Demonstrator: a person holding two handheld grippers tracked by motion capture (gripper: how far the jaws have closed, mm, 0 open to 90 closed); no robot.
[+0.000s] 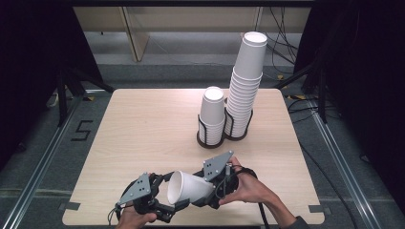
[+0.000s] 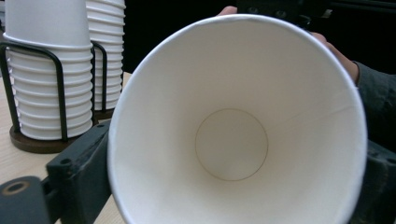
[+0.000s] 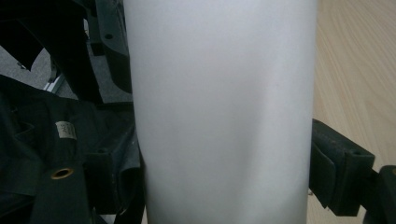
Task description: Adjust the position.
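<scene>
Near the front edge of the wooden table, both hands meet over a single white paper cup that lies on its side, mouth turned toward the person's left. The right hand comes in from the bottom right with the wrist bent inward, fingers wrapped round the right gripper; its grey three-cornered plate tilts up toward the stacks. In the right gripper view the cup's wall stands between the two black jaws, which sit against its sides, so this gripper has hold of the cup around its narrower part. The left hand lies low at the table's edge, knuckles up, carrying the left gripper level and aimed at the cup's open mouth. The left gripper view looks straight into the cup, down to its round bottom, with a jaw at either side of the rim; whether those jaws press on the rim or merely flank it cannot be told.

Farther back, a short stack of cups and a tall stack of cups stand in a black wire holder on a dark base.

A "5" is marked on the floor left of the table. A small tag in the right gripper view is too blurred to read
</scene>
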